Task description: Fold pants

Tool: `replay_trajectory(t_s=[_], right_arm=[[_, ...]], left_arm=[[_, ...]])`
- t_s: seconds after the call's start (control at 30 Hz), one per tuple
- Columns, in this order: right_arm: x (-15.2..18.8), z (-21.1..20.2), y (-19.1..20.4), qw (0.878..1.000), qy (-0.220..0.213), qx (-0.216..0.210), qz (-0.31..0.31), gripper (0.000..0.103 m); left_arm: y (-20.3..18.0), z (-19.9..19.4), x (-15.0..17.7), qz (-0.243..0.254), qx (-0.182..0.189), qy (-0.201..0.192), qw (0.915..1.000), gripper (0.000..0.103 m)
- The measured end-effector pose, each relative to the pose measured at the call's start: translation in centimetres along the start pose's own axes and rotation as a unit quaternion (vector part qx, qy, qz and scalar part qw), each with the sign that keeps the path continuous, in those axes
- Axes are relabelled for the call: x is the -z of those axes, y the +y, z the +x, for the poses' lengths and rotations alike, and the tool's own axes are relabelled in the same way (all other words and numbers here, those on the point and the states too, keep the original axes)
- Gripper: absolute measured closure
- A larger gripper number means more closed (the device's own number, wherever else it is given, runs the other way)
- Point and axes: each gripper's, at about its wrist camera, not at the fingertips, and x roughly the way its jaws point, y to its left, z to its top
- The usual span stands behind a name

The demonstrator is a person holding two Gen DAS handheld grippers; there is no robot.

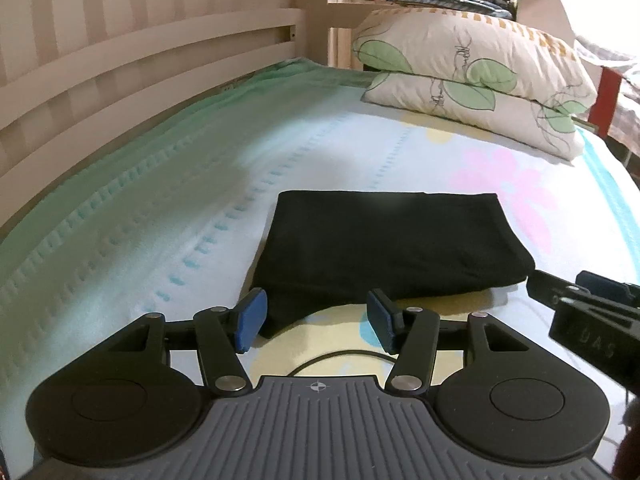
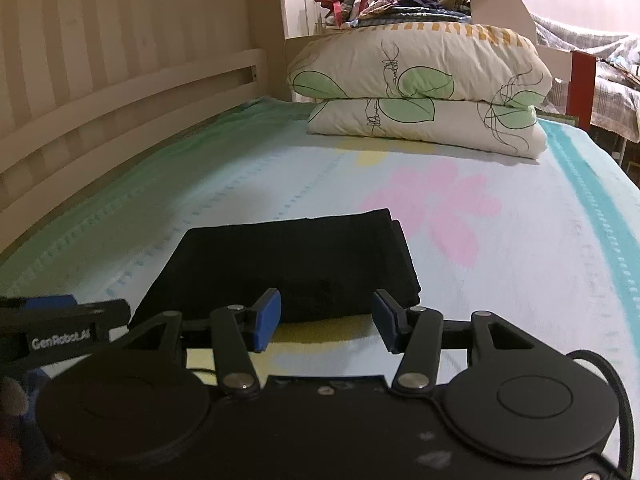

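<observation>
Black pants (image 1: 384, 248), folded into a thick soft rectangle, lie on a floral quilted bedsheet (image 1: 160, 208). Just in front, the left gripper (image 1: 316, 320) and right gripper (image 2: 326, 320) hover wide open, blue pads (image 2: 266, 320) empty. Leaf-print pillows (image 2: 420, 88) stacked beyond.

The folded black fabric pants (image 1: 384, 244) lie on the floral-sheeted bed (image 1: 160, 208), two stacked leaf-print pillows (image 1: 476, 80) behind them.

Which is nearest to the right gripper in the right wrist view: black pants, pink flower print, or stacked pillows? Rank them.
From the right gripper, jaws open:
1. Black pants, folded, just ahead and slightly left.
2. Pink flower print, mid-bed, ahead right.
3. Stacked pillows, far end of the bed.
</observation>
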Motion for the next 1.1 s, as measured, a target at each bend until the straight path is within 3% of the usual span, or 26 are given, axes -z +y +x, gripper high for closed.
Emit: replay_trajectory(t_s=[1.1], right_arm=[[0.7, 0.3, 0.8, 1.0, 0.021, 0.002, -0.01, 0.049]], left_arm=[[-1.4, 0.4, 0.9, -0.001, 0.015, 0.026, 0.9996, 0.049]])
